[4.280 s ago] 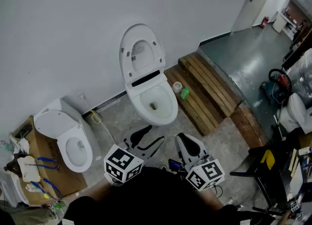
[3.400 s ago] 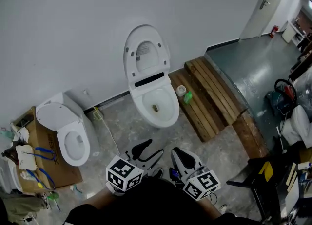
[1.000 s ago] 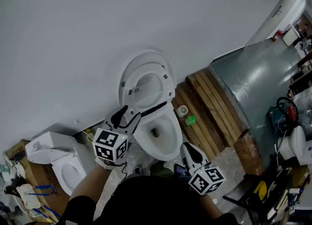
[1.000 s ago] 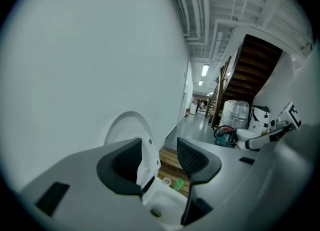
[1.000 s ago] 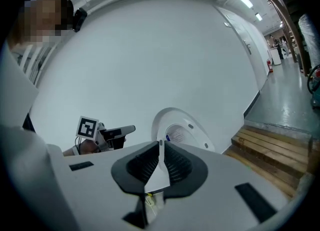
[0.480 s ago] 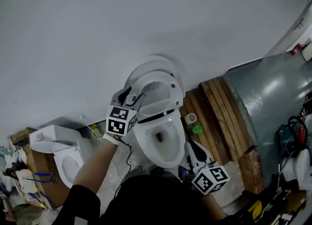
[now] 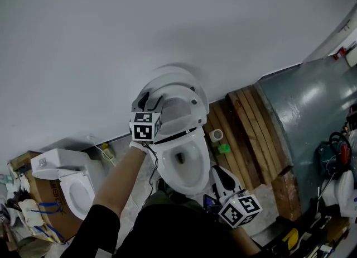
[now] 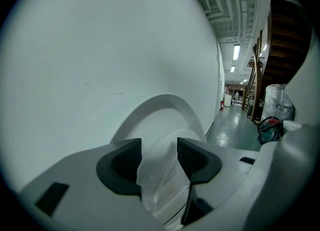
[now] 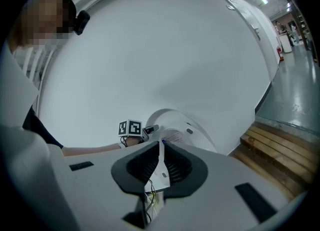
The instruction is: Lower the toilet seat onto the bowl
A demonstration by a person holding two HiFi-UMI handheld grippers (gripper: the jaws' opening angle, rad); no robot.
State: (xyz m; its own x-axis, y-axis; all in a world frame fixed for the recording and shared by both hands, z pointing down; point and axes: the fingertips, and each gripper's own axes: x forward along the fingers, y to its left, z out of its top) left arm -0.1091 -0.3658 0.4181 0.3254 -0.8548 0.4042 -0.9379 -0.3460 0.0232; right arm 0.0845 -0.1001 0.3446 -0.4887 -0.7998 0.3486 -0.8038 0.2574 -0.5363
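Seat: tilted off the lid, above the bowl.
Left tongs: clamped on the seat rim.
Right tongs: clenched, empty (idle).
Risk: smooth rim slips free; seat slams down.

The white plastic toilet seat, the white ceramic toilet bowl and the pale grey painted wall are all plain. The left tongs are light grey with black ribbed pads, and so are the right tongs. Their marker cubes show black squares on white. The slatted wooden platform is brown, the small bottle green and the smooth floor grey-green.
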